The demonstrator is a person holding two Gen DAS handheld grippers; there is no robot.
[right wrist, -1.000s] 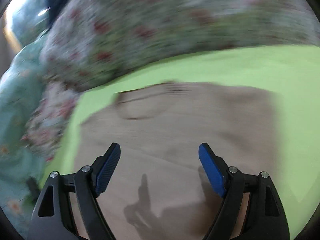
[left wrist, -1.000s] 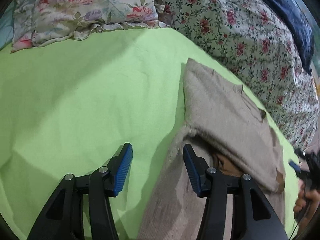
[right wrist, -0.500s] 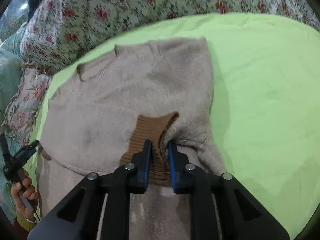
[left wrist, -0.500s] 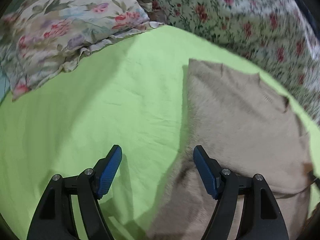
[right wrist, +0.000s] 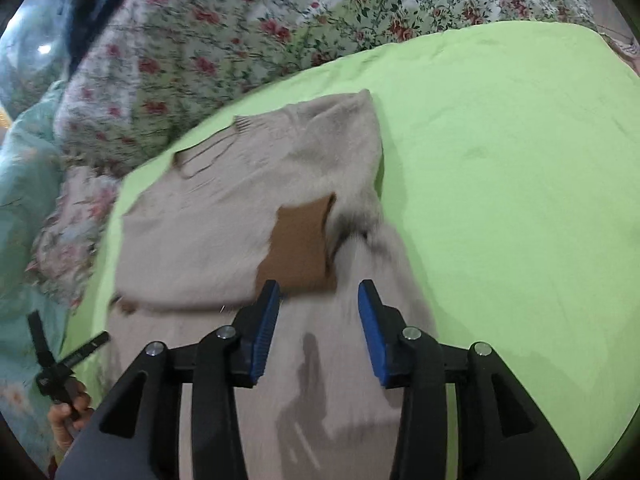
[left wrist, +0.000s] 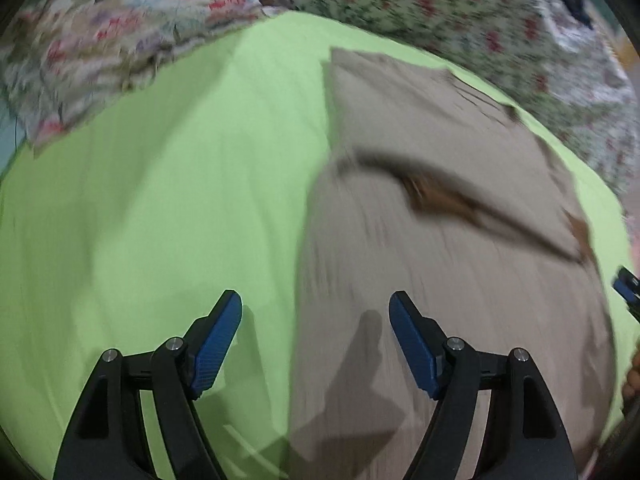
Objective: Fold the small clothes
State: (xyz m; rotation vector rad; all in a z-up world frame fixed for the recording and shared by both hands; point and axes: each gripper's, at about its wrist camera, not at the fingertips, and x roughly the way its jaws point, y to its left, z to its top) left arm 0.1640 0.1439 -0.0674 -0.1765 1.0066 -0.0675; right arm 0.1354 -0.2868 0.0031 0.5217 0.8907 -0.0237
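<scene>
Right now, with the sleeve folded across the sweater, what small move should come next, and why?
Probably bring the left gripper down onto the sweater's lower edge. Both sleeves look folded in, the brown cuff lies flat on the body, and the right gripper, jaws opening, holds nothing, so folding the bottom half up seems next.

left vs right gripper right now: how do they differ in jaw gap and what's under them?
1. The left gripper stands wide, still opening; the right gripper is narrower, also opening.
2. The left gripper straddles the edge of the beige sweater, one finger over the green sheet; the right gripper sits wholly over the sweater, just short of its brown cuff.

Shared: both have blue pads, point down at the sweater and hold nothing.
</scene>
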